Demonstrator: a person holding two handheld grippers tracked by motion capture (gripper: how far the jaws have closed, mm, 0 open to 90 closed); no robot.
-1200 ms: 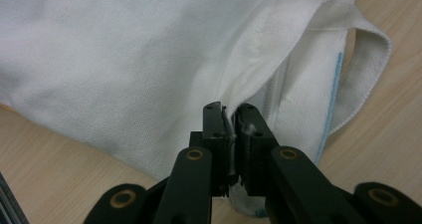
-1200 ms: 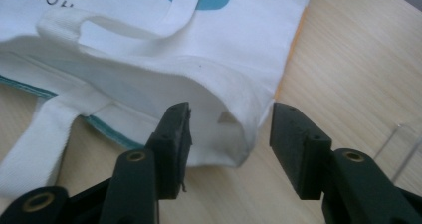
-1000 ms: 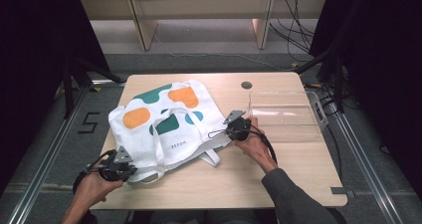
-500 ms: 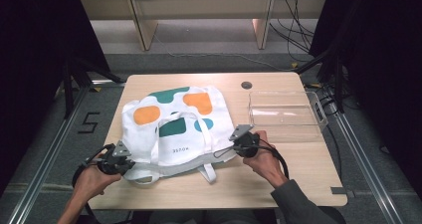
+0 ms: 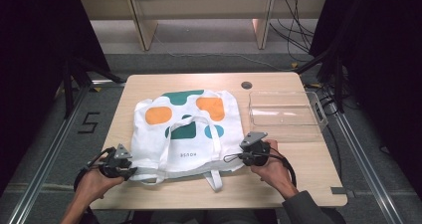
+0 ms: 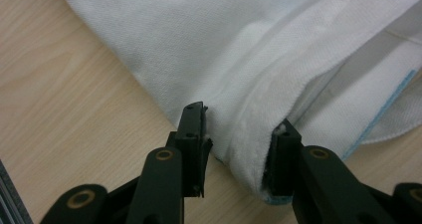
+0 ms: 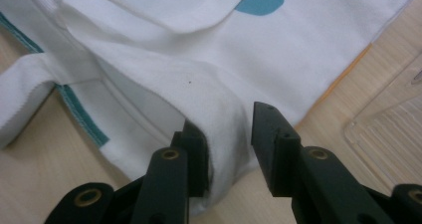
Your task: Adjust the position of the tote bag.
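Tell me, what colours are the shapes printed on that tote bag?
The white tote bag carries orange and dark teal-green rounded shapes; the high view shows them best.

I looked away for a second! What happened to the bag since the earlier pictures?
The bag was pulled toward the person and laid flat and straight on the table. The left gripper and right gripper have just been opening; each has a bag corner between its jaws, and their pads no longer pinch it. The clear tray stayed where it was.
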